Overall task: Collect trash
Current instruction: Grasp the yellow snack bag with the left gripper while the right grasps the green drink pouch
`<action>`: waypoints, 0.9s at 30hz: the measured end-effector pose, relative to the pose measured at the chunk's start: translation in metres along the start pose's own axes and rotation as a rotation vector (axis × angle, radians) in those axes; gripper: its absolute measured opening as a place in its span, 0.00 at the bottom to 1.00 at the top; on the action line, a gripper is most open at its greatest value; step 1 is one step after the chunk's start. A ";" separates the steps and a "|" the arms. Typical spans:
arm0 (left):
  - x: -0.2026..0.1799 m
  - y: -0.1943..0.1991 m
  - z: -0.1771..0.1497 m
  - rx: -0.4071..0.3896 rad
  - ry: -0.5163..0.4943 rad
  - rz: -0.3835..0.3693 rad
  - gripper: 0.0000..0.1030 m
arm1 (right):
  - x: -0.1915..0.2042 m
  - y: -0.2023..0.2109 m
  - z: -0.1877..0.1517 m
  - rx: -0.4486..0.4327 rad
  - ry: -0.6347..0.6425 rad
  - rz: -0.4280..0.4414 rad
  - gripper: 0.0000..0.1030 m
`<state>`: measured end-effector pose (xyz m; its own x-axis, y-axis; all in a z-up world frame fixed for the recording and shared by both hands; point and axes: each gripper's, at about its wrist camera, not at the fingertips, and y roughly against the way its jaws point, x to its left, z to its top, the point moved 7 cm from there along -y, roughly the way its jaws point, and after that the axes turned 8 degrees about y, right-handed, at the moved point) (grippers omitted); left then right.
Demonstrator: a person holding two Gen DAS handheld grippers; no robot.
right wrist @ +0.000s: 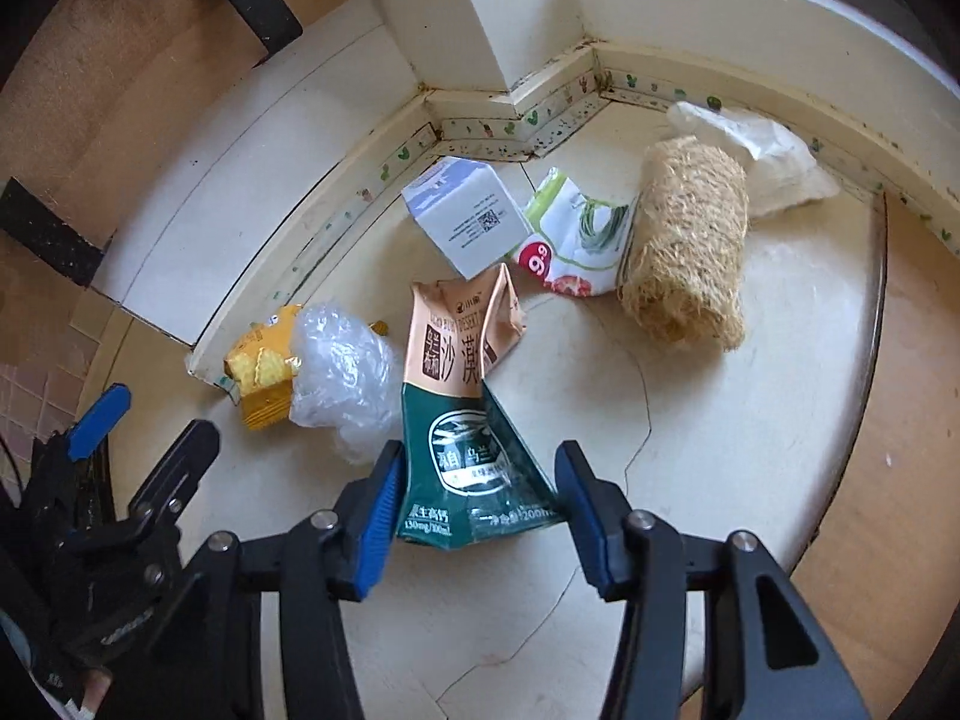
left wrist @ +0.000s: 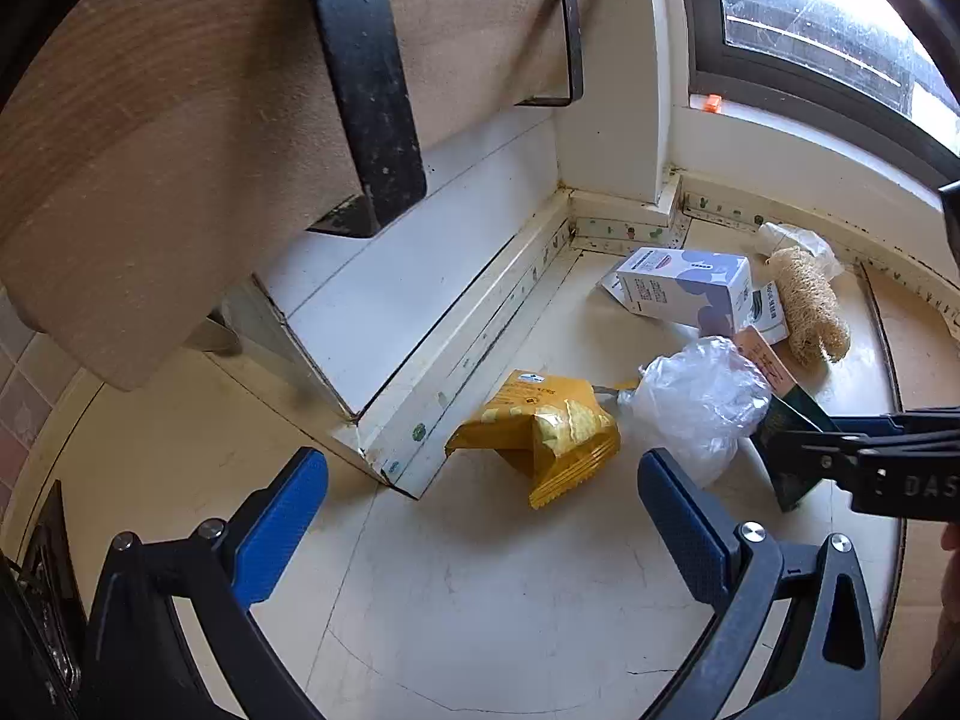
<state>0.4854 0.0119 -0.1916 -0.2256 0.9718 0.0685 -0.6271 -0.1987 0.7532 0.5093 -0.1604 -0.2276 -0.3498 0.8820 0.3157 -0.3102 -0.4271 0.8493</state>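
Both wrist cameras look steeply down, close over the same corner floor (left wrist: pixel 480 588), sharing the yellow packet (left wrist: pixel 540 438).

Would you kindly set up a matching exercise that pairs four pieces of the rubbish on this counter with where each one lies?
Things:
1. green carton
2. yellow packet
3. loofah
4. white box

Places:
A. beside the clear plastic bag
B. farthest right, in front of the white bag
C. between the right gripper fingers
D. near the wall corner

Pairs: 1-C, 2-A, 3-B, 4-D
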 end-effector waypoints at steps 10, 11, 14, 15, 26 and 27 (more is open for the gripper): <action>-0.008 -0.039 0.012 0.006 -0.025 0.123 0.99 | -0.015 0.017 -0.030 -0.024 -0.109 0.069 0.49; -0.010 -0.042 0.014 0.003 -0.030 0.135 0.99 | -0.015 0.017 -0.031 -0.025 -0.112 0.073 0.49; -0.016 -0.053 0.019 0.005 -0.044 0.167 0.99 | -0.016 0.015 -0.034 -0.022 -0.128 0.087 0.49; -0.018 -0.057 0.020 0.011 -0.050 0.173 0.99 | -0.016 0.013 -0.033 -0.021 -0.132 0.091 0.49; -0.021 -0.087 0.015 0.077 -0.073 0.232 0.99 | -0.016 0.011 -0.034 -0.021 -0.147 0.114 0.49; -0.021 -0.088 0.014 0.077 -0.073 0.233 0.99 | -0.017 0.011 -0.033 -0.021 -0.148 0.116 0.49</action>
<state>0.5559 0.0106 -0.2496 -0.3013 0.9081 0.2908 -0.5051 -0.4107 0.7591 0.4822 -0.1863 -0.2379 -0.2513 0.8454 0.4713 -0.2944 -0.5306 0.7948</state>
